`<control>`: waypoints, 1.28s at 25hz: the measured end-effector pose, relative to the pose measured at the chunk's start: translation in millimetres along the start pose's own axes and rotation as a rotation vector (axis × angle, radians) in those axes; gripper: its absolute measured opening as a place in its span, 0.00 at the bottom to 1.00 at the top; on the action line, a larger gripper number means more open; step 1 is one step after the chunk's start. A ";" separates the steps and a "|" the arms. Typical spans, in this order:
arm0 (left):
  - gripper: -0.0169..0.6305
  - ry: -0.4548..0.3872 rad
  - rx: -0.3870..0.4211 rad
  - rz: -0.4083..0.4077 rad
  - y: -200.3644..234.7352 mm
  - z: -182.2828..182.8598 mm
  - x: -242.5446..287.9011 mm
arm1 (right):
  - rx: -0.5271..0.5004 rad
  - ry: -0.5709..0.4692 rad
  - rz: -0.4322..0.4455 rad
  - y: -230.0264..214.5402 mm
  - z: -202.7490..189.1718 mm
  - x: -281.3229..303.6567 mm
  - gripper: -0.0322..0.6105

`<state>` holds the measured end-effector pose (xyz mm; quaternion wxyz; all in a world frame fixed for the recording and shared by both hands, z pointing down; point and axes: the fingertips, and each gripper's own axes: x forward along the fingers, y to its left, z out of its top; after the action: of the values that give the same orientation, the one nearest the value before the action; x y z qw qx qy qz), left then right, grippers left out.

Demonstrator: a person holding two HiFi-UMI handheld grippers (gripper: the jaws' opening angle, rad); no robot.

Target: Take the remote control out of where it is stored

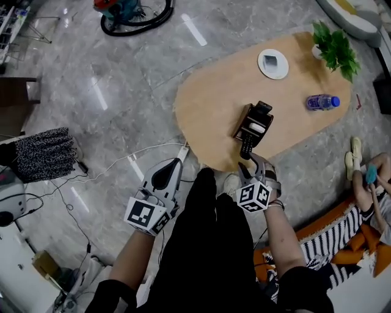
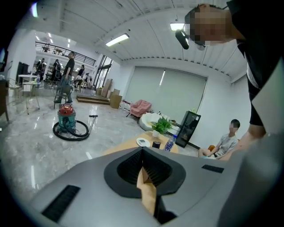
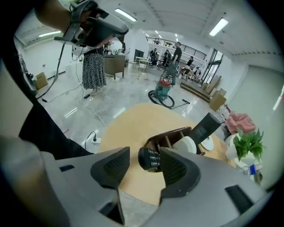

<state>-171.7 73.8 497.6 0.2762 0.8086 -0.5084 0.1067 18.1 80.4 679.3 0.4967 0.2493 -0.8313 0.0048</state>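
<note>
A black remote control (image 1: 246,147) lies on the wooden table (image 1: 208,104), just in front of a dark wooden holder (image 1: 253,121). The holder still carries another black remote (image 3: 207,126) standing upright and a white device (image 3: 187,144). My right gripper (image 1: 247,161) is open at the table's near edge. In the right gripper view the lying remote's end (image 3: 149,159) sits between the jaws of the right gripper (image 3: 144,160), close beside the right pad and clear of the left one. My left gripper (image 1: 181,161) is shut and empty, over the floor left of the table; its closed pads (image 2: 146,170) show in the left gripper view.
On the table stand a white round dish (image 1: 273,63), a potted plant (image 1: 335,47) and a lying water bottle (image 1: 322,102). A vacuum cleaner (image 1: 131,12) sits on the floor beyond. Cables and a power strip (image 1: 181,151) run left of the table. A person (image 1: 372,183) sits at the right.
</note>
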 end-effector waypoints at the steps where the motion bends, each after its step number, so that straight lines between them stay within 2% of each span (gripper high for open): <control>1: 0.04 -0.002 -0.004 0.002 0.9 -1.9 -0.8 | -0.011 0.005 -0.007 0.6 -2.1 4.3 0.36; 8: 0.04 0.001 -0.033 0.020 10.5 -12.7 -7.7 | -0.129 0.092 -0.027 7.2 -22.2 36.6 0.36; 14: 0.04 0.022 -0.044 0.037 17.1 -25.0 -13.4 | -0.169 0.124 -0.081 0.7 -27.0 49.4 0.35; 17: 0.04 -0.009 -0.065 0.049 18.6 -21.8 -14.1 | -0.162 0.134 -0.083 -1.4 -29.0 52.9 0.35; 19: 0.04 0.014 -0.068 0.054 19.0 -26.5 -16.5 | -0.158 0.138 -0.092 -3.2 -29.6 54.1 0.34; 21: 0.04 0.046 -0.063 0.055 18.4 -30.7 -18.8 | -0.160 0.136 -0.114 -5.8 -29.1 53.0 0.25; 32: 0.04 0.007 -0.041 0.041 10.0 -25.8 -22.9 | -0.126 0.084 -0.162 -16.5 -12.9 27.8 0.21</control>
<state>-188.3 102.3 511.8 0.2923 0.7918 -0.5259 0.1050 25.0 57.8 704.9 0.5447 0.2838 -0.7854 -0.0771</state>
